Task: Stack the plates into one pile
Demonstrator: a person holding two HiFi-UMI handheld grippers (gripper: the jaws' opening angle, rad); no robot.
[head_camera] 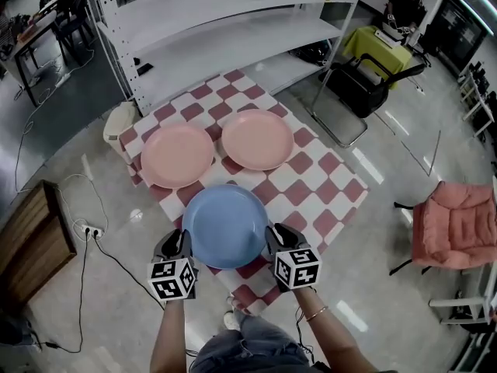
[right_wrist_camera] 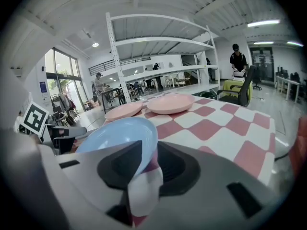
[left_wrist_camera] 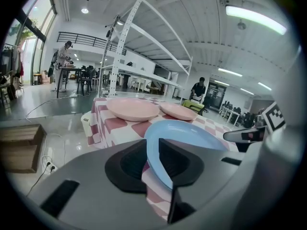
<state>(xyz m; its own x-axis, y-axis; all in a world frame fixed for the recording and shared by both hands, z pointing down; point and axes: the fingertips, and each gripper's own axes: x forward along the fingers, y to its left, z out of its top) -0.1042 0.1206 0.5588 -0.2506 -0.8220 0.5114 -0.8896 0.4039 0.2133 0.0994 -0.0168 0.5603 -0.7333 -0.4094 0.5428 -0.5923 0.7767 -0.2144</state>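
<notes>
A blue plate (head_camera: 225,224) lies on the red-and-white checked tablecloth (head_camera: 326,185) near the table's front edge. My left gripper (head_camera: 180,243) stands at its left rim and my right gripper (head_camera: 276,238) at its right rim. In the left gripper view the blue plate's (left_wrist_camera: 187,135) rim runs through the gap of the left gripper (left_wrist_camera: 152,162), with room around it. The right gripper (right_wrist_camera: 146,164) likewise straddles the blue plate's (right_wrist_camera: 120,133) rim without pressing. Both are open. Two pink plates (head_camera: 177,155) (head_camera: 257,139) lie side by side farther back.
A white shelf rack (head_camera: 225,29) stands behind the table. A black chair (head_camera: 357,84) is at the back right, a pink armchair (head_camera: 458,224) to the right. A wooden box (head_camera: 31,243), a power strip with cables (head_camera: 92,230) and a white bin (head_camera: 118,127) sit on the left.
</notes>
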